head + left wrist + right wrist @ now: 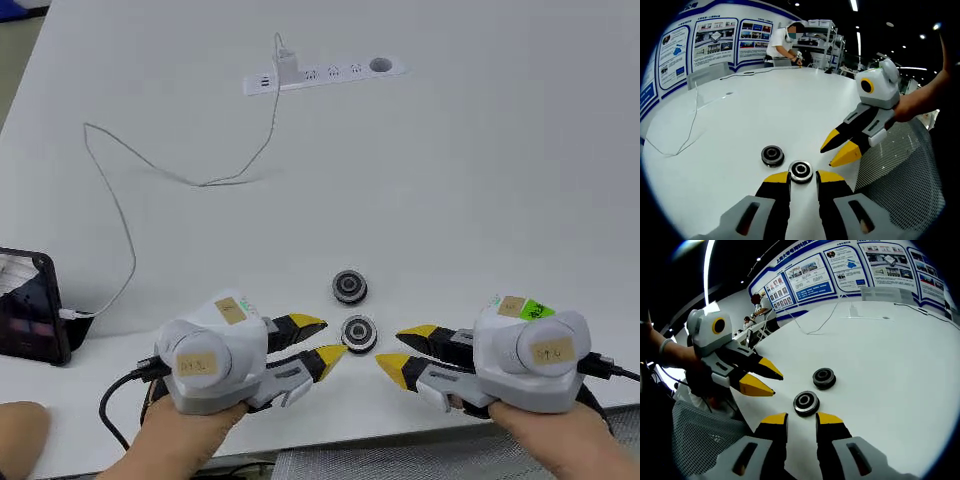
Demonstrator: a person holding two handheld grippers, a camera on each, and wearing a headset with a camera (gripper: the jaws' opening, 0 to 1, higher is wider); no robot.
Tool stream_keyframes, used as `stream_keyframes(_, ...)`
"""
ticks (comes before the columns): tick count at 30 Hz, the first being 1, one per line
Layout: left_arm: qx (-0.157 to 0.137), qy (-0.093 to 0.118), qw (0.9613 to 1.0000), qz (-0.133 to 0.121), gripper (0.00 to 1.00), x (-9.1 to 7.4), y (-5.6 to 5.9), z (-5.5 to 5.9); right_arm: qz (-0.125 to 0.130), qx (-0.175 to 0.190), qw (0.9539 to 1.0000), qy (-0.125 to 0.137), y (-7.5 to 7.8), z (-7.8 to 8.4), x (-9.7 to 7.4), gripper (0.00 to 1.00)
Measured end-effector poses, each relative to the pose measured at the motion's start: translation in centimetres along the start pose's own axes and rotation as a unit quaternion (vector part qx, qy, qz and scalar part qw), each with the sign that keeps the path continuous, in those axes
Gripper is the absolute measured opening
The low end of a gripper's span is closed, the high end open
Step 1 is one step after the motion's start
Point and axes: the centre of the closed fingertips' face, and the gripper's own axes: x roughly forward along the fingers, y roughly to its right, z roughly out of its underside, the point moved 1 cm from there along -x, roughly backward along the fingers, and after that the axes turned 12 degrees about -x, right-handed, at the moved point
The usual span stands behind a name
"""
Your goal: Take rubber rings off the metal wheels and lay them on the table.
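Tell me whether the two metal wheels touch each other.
Apart: the head view shows bare table between the nearer wheel and the farther wheel.

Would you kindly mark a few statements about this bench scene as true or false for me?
1. Two wheels, a nearer wheel and a farther wheel, lie on the table. True.
2. The left gripper is shut on the nearer wheel. False: its jaws stand open.
3. The right gripper points at the nearer wheel from the opposite side. True.
4. The wheels touch each other. False: a gap of bare table separates them.
5. The power strip lies right beside the wheels. False: it lies far across the table.
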Motion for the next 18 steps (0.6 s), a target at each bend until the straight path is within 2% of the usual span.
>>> stream_keyframes(11,0.024,-0.017,0.9996,0.001,0.19,1.6,-0.1,-0.3,-0.001,0.017,0.9998,0.006,0.5,0.1,0.4,0.22)
stream_keyframes(18,0.040,-0.032,0.9987,0.000,0.16,2.5,-0.2,-0.1,-0.002,0.032,0.9994,0.010,0.7,0.3,0.7,0.19)
